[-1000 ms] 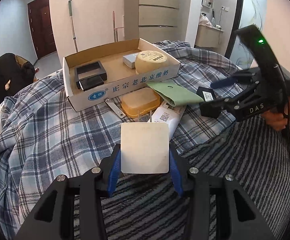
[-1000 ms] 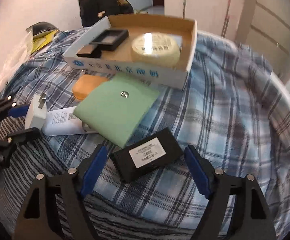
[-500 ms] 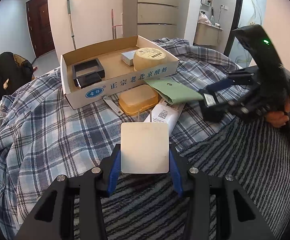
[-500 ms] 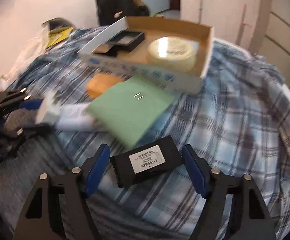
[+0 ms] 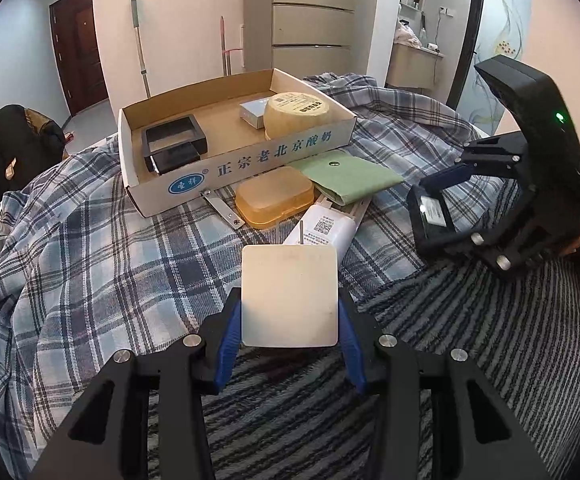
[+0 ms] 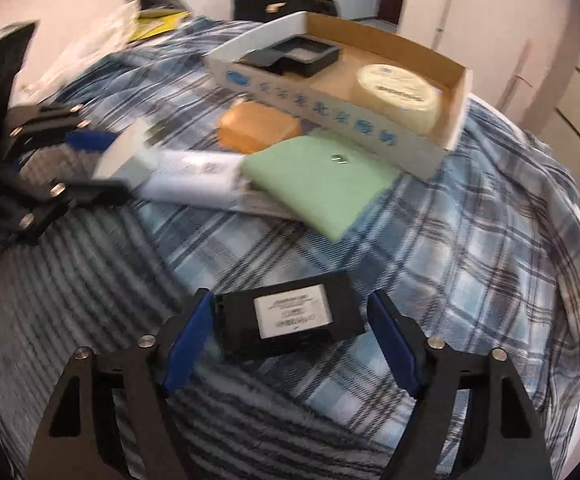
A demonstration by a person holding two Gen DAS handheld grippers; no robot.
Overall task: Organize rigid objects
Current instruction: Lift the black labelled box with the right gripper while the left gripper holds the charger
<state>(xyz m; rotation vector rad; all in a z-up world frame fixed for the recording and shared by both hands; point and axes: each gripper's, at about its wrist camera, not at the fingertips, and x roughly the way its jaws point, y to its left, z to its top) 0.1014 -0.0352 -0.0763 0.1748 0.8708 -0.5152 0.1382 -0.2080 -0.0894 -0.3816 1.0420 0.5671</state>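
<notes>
Black box (image 6: 290, 316) between closing right gripper (image 6: 290, 340) pads — left pad touching, right apart.

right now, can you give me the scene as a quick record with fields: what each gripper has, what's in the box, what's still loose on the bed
left gripper: shut on white charger block
right gripper: jaws closing around black labelled box; near pad touches, far pad still clear
cardboard box: black square frames, round cream tub, small silver box
loose beside box: orange plastic case, green snap pouch, white tube, metal clip
surface: plaid shirt over striped blanket
</notes>
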